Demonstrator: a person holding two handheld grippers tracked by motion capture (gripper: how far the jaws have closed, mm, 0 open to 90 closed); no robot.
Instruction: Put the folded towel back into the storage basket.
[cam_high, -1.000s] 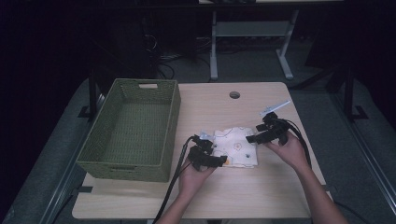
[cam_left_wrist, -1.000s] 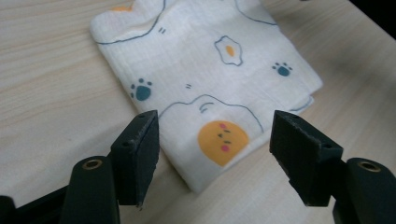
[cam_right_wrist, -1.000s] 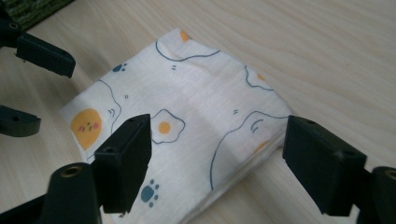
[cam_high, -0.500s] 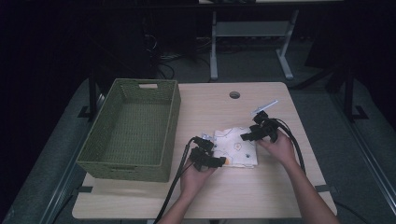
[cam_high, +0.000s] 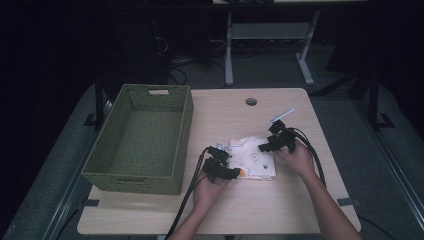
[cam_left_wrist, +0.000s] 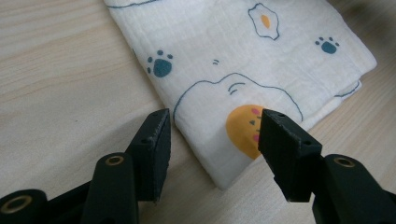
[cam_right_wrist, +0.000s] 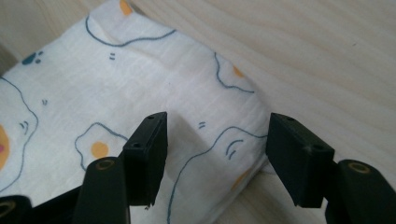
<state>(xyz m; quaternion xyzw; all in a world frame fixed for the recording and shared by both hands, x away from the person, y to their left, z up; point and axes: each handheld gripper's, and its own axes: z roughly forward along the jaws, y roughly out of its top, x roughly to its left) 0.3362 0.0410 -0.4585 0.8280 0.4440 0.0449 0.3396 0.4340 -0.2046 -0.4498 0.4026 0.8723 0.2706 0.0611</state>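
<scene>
Cloth (cam_high: 252, 158), folded into a small square and printed with eggs and paw marks, lies flat on the table (cam_high: 280, 205) just right of the basket (cam_high: 140, 140), near the front edge. I have a hand-held gripper at each side of it. My left hand-held gripper (cam_high: 231, 172) sits at the near left corner; in the left gripper view that corner, with its orange chick face, lies between the two pads (cam_left_wrist: 156, 149), which stand apart and do not yet press on it. My right hand-held gripper (cam_high: 266, 146) is at the far right edge; in the right gripper view the folded edge of the cloth (cam_right_wrist: 140, 93) runs between its pads (cam_right_wrist: 149, 154), again with a gap on either side.

What has changed over the last second: my right hand has come down from above the cloth to its edge, while my left has hardly shifted. Both pairs of jaws have just been closing, with cloth between them, yet both are half spread at this moment and neither pinches anything.

I judge this to be the start of a two-handed pick-up: once both pairs bite the layers, I can lift the square whole, and the basket beside it looks the likely place for it. The risk is catching only the top layer, which would let the fold fall open.
</scene>
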